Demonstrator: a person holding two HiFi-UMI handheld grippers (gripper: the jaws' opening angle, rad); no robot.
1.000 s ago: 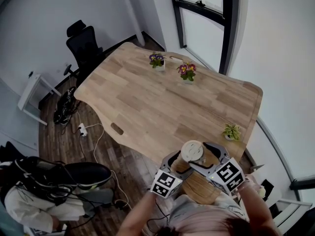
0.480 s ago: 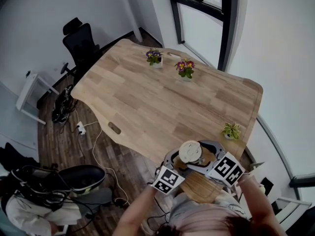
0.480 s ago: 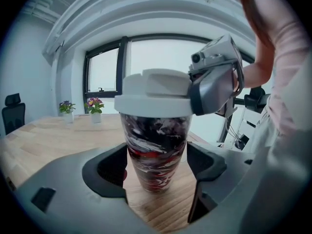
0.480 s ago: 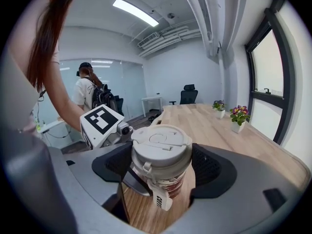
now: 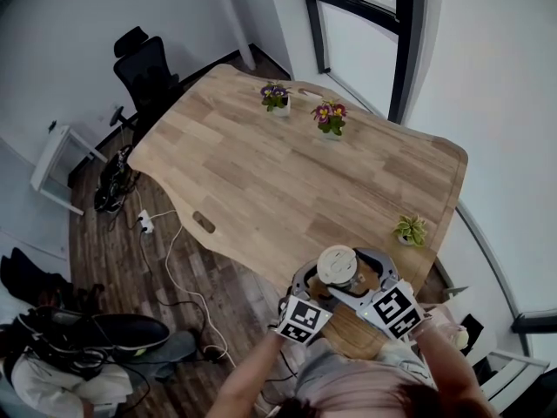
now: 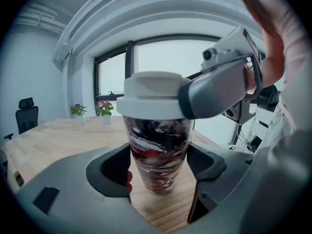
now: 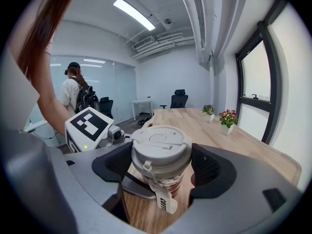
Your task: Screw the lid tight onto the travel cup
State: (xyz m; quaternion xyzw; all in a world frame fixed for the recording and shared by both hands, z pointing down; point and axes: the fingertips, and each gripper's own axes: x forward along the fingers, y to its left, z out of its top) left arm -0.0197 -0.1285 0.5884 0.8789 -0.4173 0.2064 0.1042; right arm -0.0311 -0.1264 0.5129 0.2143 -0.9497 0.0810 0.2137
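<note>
2 grippers meet at the near edge of the bench (image 5: 261,177). On the left, the left gripper (image 6: 158,165) pinches the dark marbled body of the travel cup (image 6: 157,145), which is upright. The cup's pale lid (image 7: 160,143) sits on top, between the jaws of the right gripper (image 7: 161,165). Those jaws have just been opening and stand spread, close on either side of the lid. Farther right, 1 small green plant (image 5: 409,231) stands near the bench edge.

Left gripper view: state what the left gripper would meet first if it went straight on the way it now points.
The travel cup: its patterned body stands directly ahead, between the jaws of the left gripper.
</note>
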